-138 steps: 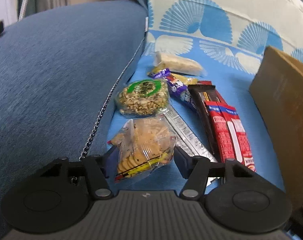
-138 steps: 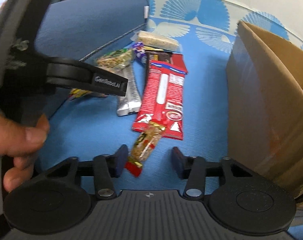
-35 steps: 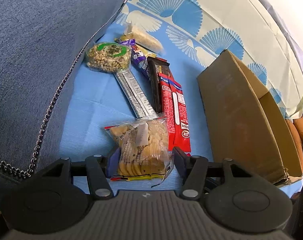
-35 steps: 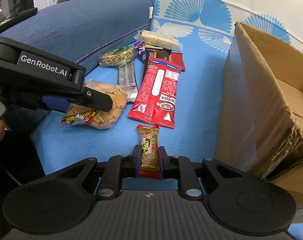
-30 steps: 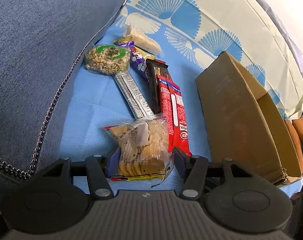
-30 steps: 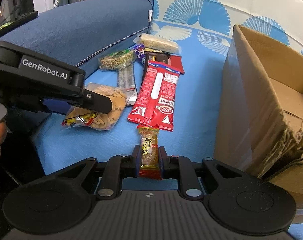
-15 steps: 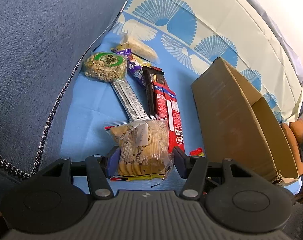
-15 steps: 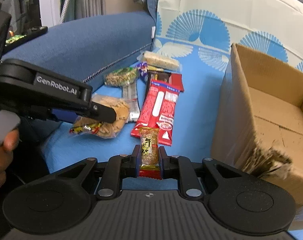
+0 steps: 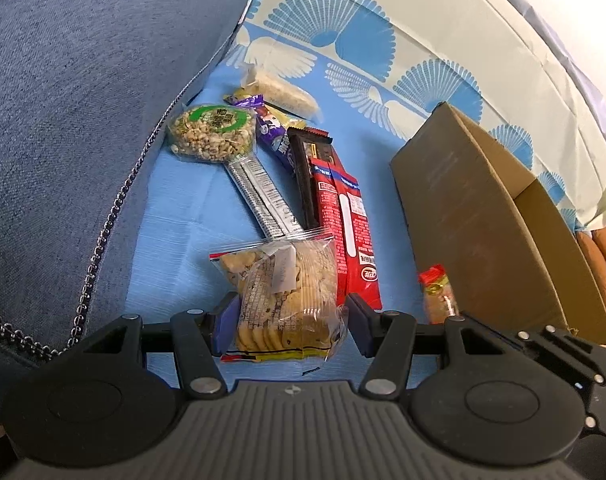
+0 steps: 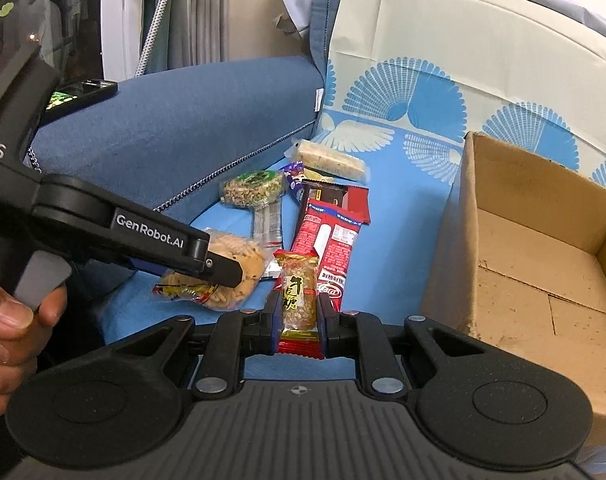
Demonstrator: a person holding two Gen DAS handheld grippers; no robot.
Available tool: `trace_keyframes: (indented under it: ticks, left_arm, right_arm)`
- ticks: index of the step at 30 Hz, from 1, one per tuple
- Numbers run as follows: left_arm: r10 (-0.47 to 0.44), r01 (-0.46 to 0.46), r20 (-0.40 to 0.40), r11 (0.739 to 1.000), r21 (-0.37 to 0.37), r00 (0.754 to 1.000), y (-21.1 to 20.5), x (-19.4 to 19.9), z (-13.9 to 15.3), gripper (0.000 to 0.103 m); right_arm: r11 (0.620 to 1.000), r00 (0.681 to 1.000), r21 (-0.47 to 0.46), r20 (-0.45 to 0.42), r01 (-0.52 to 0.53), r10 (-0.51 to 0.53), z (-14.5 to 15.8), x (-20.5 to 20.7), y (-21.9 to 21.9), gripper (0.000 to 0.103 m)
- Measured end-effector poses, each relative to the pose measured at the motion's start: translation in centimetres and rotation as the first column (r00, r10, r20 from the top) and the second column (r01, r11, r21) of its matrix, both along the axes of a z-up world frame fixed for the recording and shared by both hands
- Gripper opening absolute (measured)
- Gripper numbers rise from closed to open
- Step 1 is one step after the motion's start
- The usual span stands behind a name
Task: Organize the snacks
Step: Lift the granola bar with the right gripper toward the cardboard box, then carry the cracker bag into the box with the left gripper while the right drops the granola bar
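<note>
Left gripper [image 9: 289,322] is clamped on my one clear bag of crackers [image 9: 282,298]; right gripper [image 10: 298,322] is clamped on one peanut candy bar [image 10: 299,298]. On the blue cloth [image 9: 175,216] I count six loose snacks: nut cake [image 9: 211,133], silver bar [image 9: 263,196], purple wrapper [image 9: 273,136], pale bar [image 9: 279,92], dark packet [image 9: 305,168], red pack [image 9: 349,232]. One open cardboard box [image 10: 543,248] stands beside them.
</note>
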State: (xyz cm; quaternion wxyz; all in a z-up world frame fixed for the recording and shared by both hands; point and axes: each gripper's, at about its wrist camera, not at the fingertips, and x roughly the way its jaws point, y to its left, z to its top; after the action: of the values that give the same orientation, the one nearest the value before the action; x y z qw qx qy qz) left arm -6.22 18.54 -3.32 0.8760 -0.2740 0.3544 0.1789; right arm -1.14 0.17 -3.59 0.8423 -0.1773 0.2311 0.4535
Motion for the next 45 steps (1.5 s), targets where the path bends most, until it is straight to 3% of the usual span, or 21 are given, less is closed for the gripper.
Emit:
trace_keyframes:
  ticks: [9, 15, 20, 25, 29, 34, 43, 45]
  left_arm:
    - [0.001, 0.001, 0.040, 1.000, -0.031, 0.999, 0.5, -0.4, 0.3, 0.062]
    - [0.017, -0.011, 0.073, 0.996, -0.087, 0.997, 1.2, -0.5, 0.7, 0.062]
    - [0.015, -0.011, 0.057, 0.998, -0.067, 0.998, 0.3, 0.1, 2.0, 0.062]
    - [-0.002, 0.007, 0.082, 0.998, -0.061, 0.997, -1.7, 1.6, 4.3, 0.062]
    - [-0.026, 0.031, 0.109, 0.999, -0.042, 0.994, -3.4, 4.5, 6.7, 0.062]
    - [-0.057, 0.066, 0.175, 0.997, -0.042, 0.983, -5.8, 9.1, 9.6, 0.062]
    - [-0.214, 0.217, 0.222, 0.976, 0.010, 0.951, -13.3, 16.4, 12.4, 0.062]
    - [-0.232, 0.236, 0.224, 0.972, 0.008, 0.947, -14.5, 17.4, 12.6, 0.070]
  right_arm:
    - [0.999, 0.998, 0.030, 0.040, -0.043, 0.042, 1.3, -0.3, -0.9, 0.018]
    - [0.990, 0.999, 0.138, 0.036, -0.040, 0.035, 4.1, 0.3, -2.1, 0.018]
    - [0.976, 0.999, 0.217, 0.036, -0.010, 0.002, 6.6, 1.6, -3.6, 0.018]
    - [0.946, 0.995, 0.309, -0.026, 0.099, -0.096, 8.6, 4.6, -5.8, 0.018]
    - [0.893, 0.965, 0.367, -0.125, 0.261, -0.231, 9.4, 7.7, -8.1, 0.018]
    - [0.838, 0.910, 0.356, -0.143, 0.414, -0.389, 9.3, 10.7, -10.4, 0.018]
    - [0.756, 0.827, 0.336, -0.208, 0.562, -0.523, 8.2, 13.8, -13.7, 0.018]
    - [0.734, 0.804, 0.327, -0.223, 0.595, -0.552, 7.9, 14.2, -14.4, 0.018]
